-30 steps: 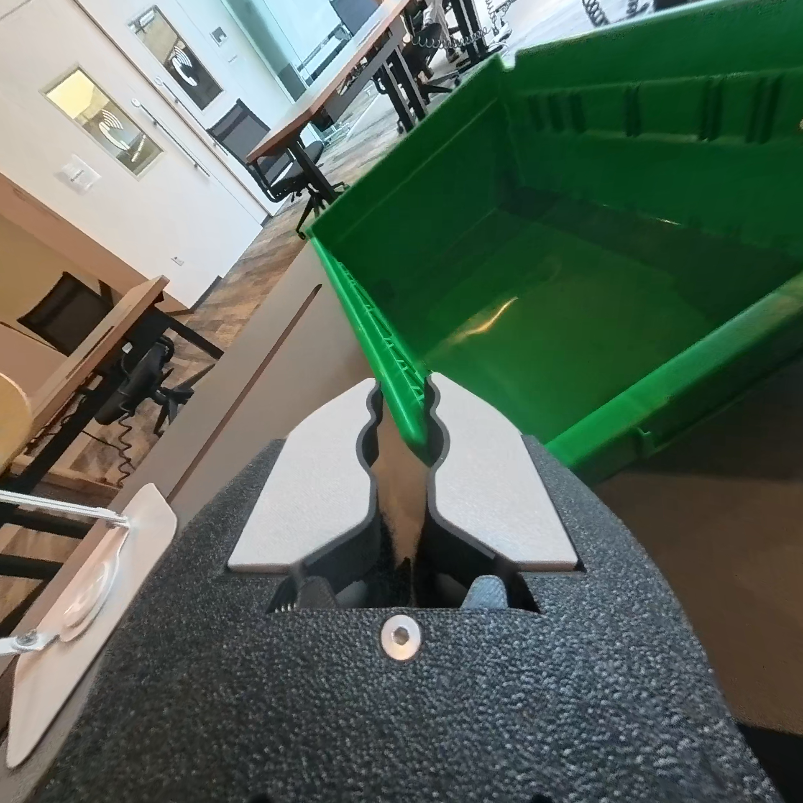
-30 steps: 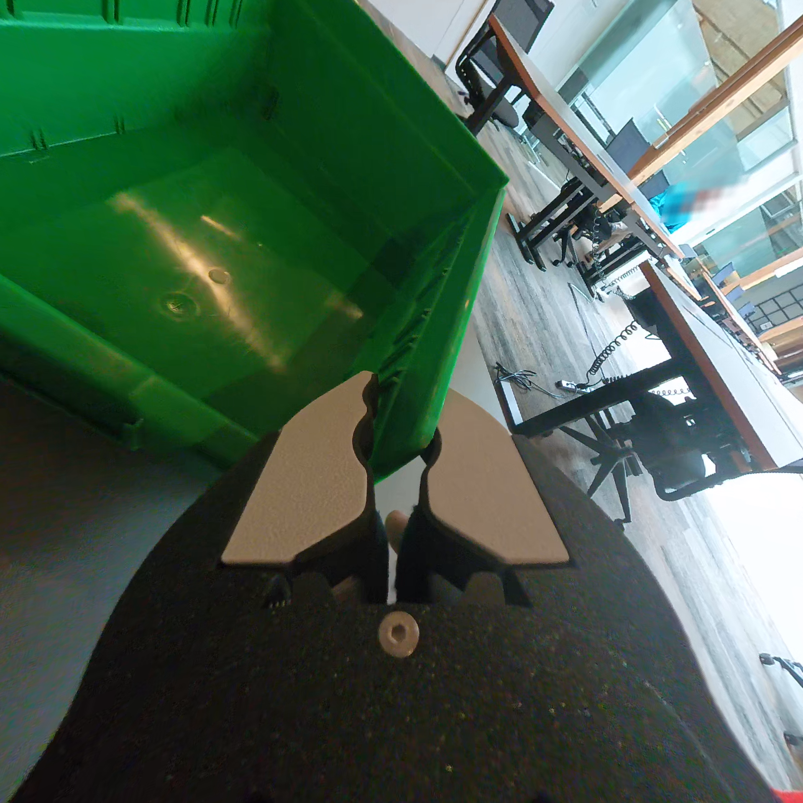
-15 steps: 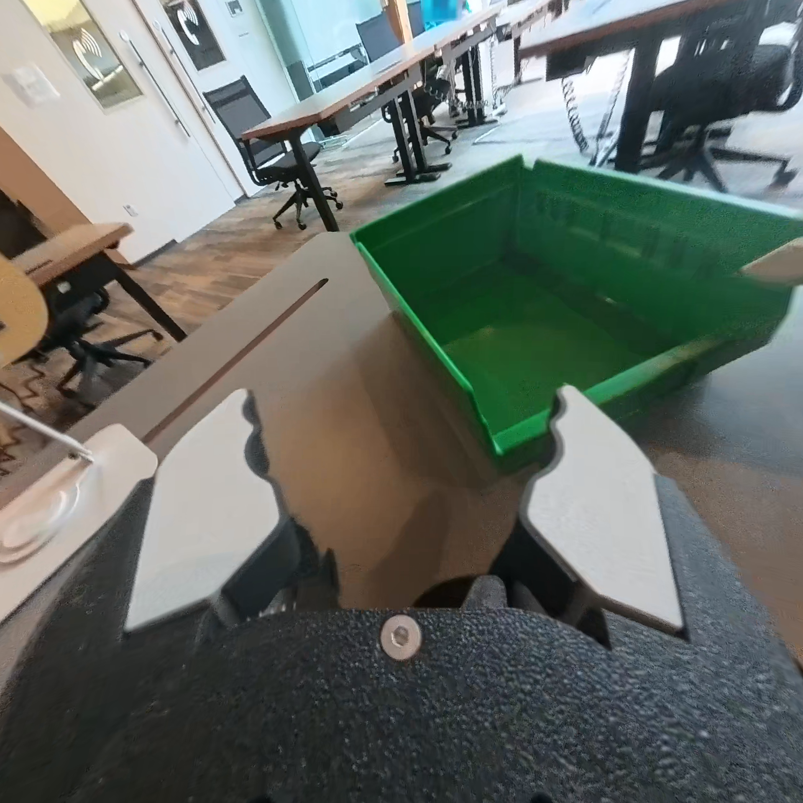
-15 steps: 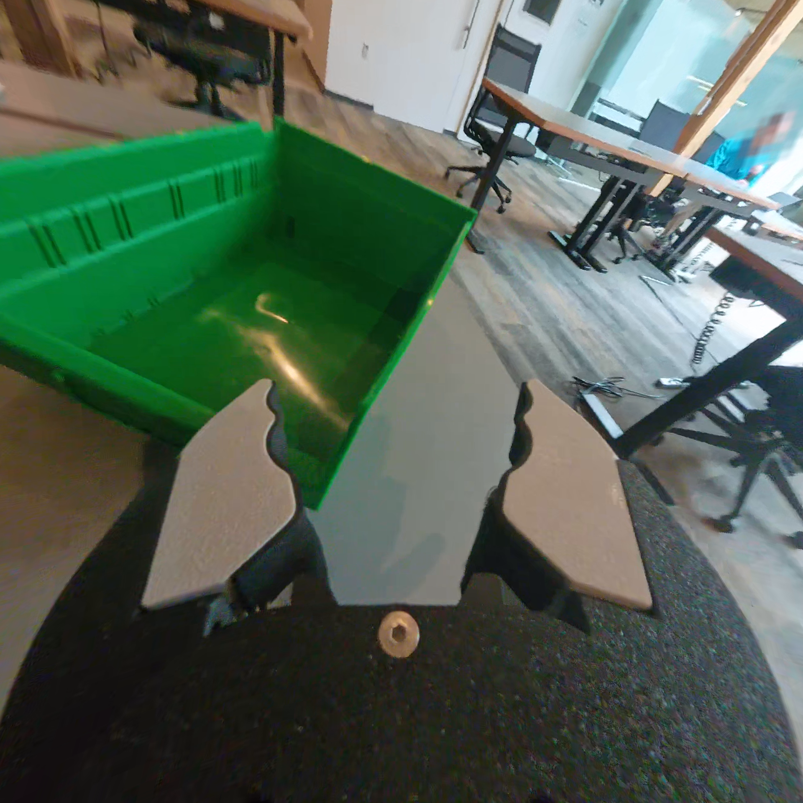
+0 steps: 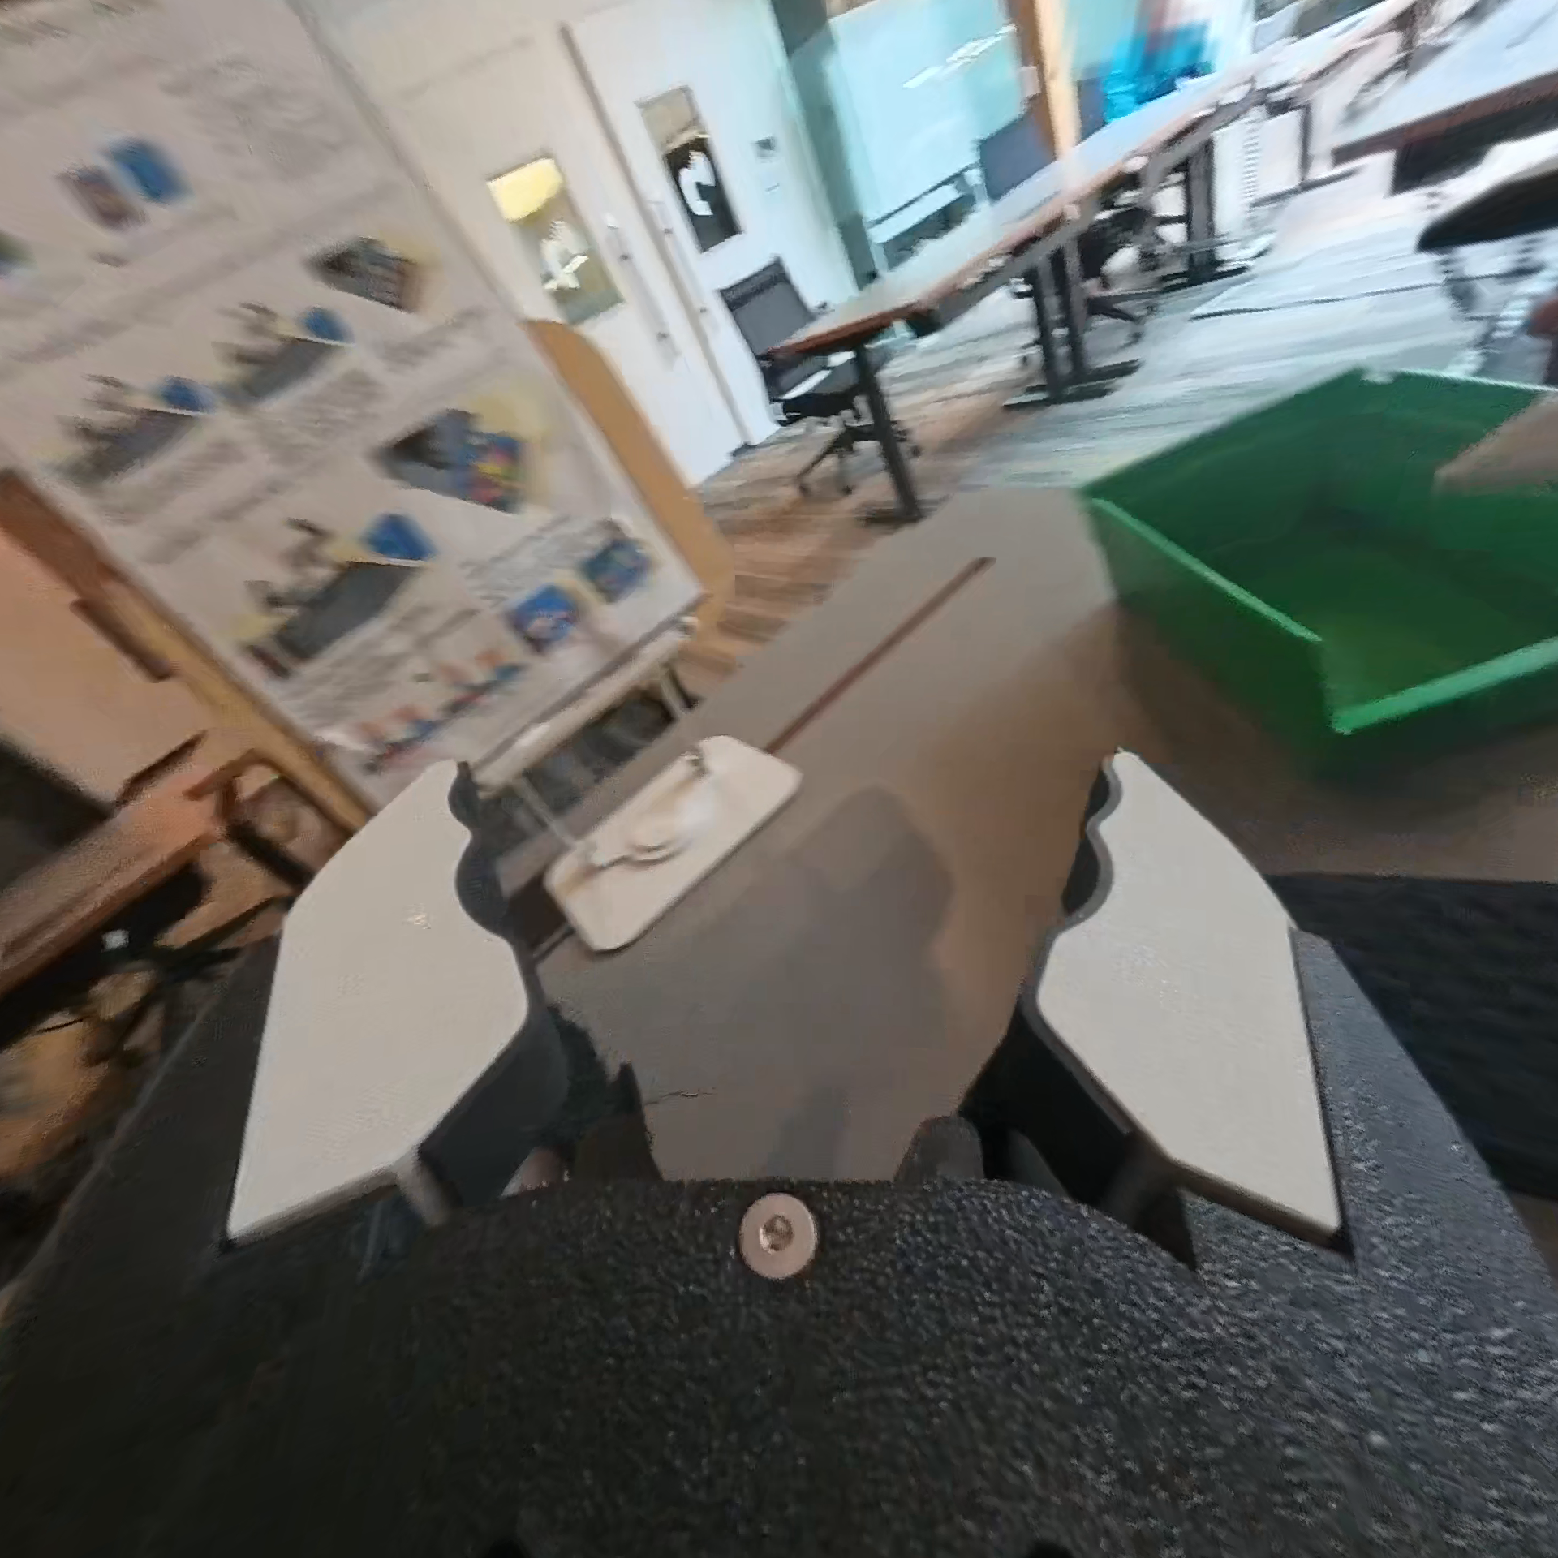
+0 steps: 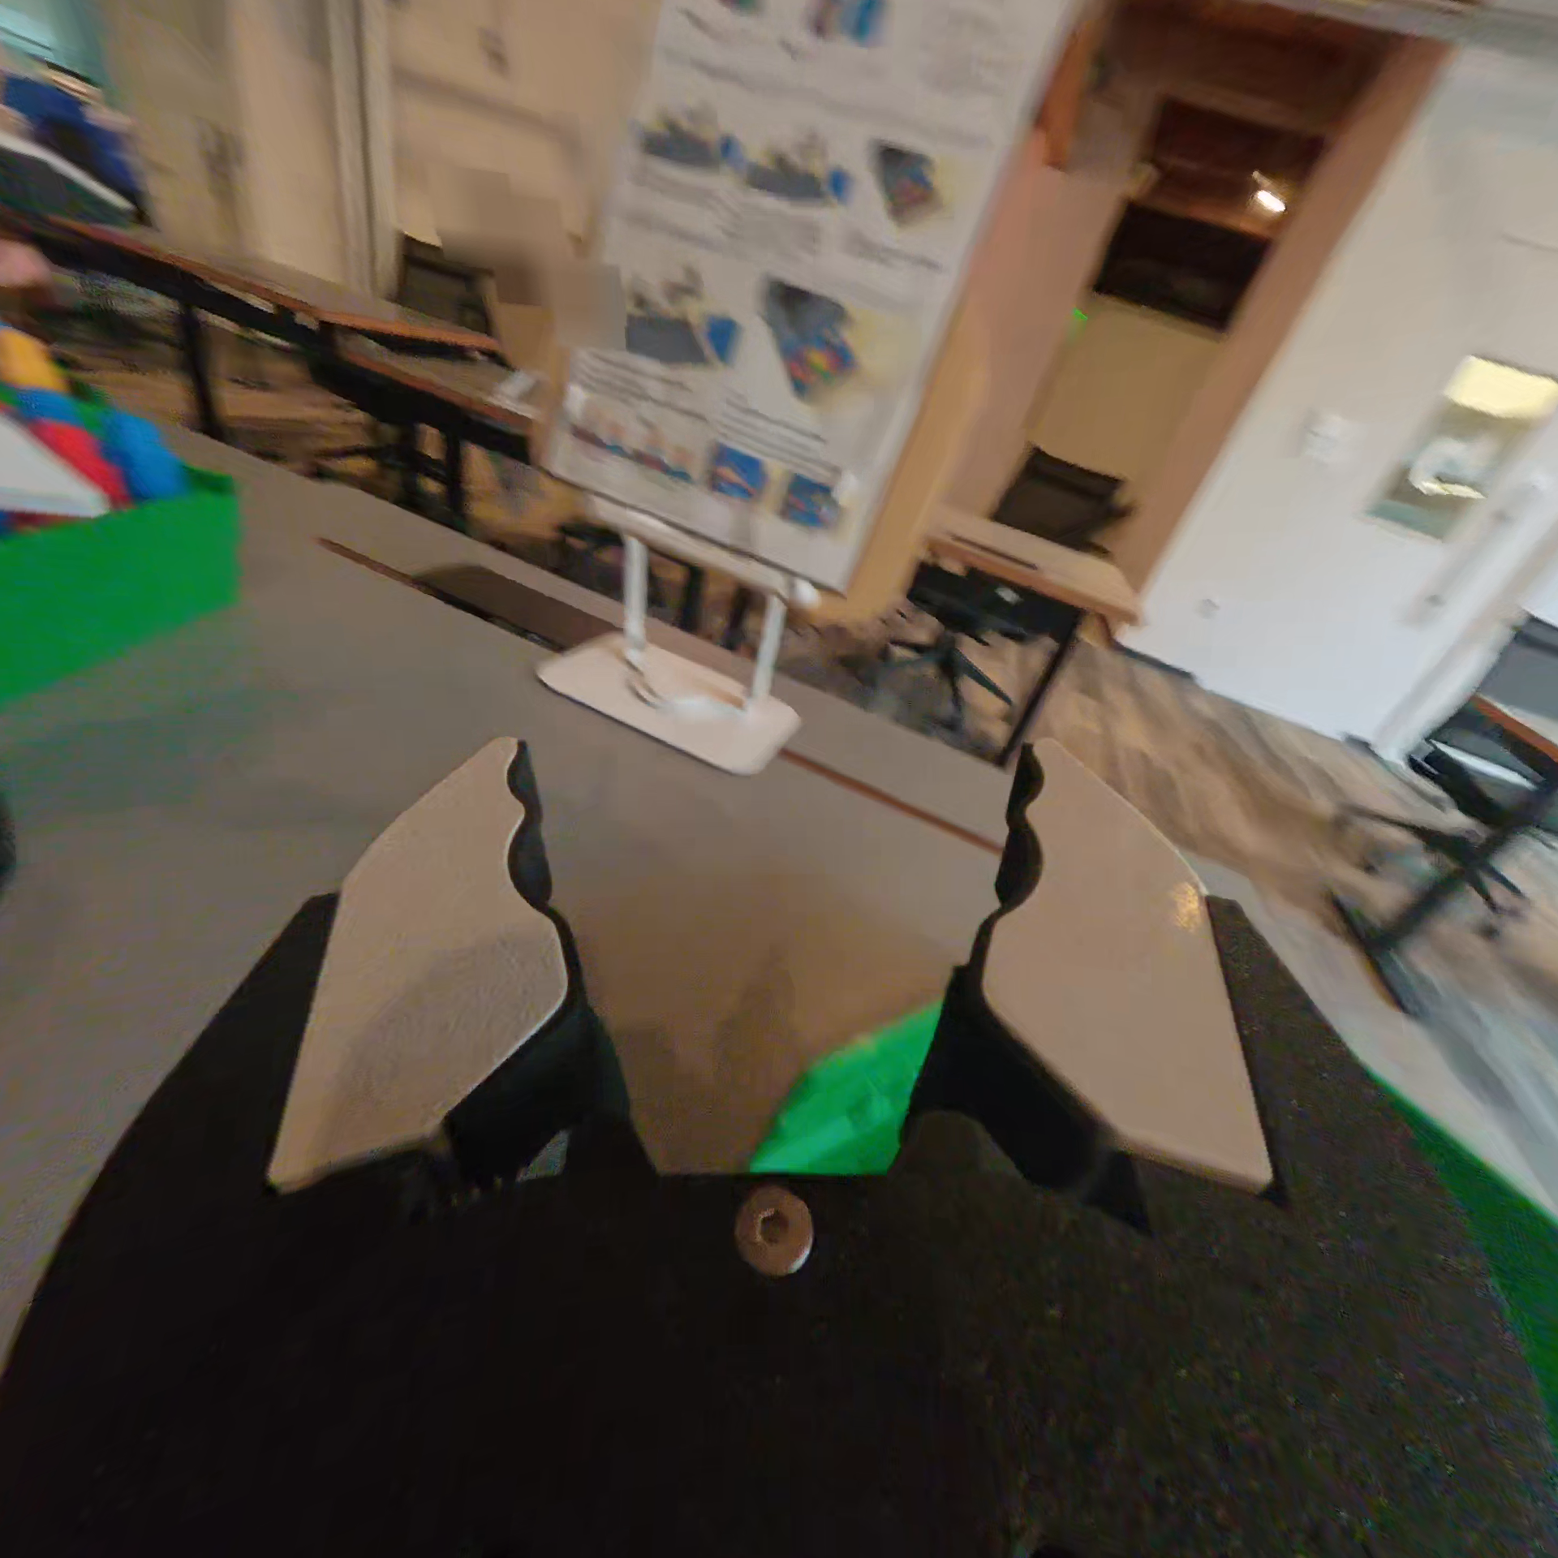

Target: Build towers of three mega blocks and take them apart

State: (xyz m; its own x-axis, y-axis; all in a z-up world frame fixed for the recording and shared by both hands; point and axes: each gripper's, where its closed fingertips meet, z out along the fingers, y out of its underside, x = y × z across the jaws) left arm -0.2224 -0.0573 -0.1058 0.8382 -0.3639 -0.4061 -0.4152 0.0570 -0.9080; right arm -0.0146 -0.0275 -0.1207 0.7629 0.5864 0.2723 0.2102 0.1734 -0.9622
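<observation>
My left gripper [image 5: 782,771] is open and empty over the dark table [image 5: 919,700]. An empty green bin [image 5: 1214,603] stands on the table to its right, apart from it. My right gripper [image 6: 769,750] is open and empty too. A corner of a green bin [image 6: 851,1104] shows just under it, between the fingers. At the far left of the right wrist view a second green bin [image 6: 118,582] holds several red, blue and yellow mega blocks [image 6: 126,455]. Both views are blurred.
A white stand base [image 5: 674,835] carries a large poster board [image 6: 801,253] at the table's far edge; the base also shows in the right wrist view [image 6: 674,700]. A slot [image 5: 877,658] runs along the table. Desks and office chairs stand beyond.
Both grippers were shut on the rims of the tilted empty green bin. They opened, let go, and swung left away from it. The bin now rests flat on the table.
</observation>
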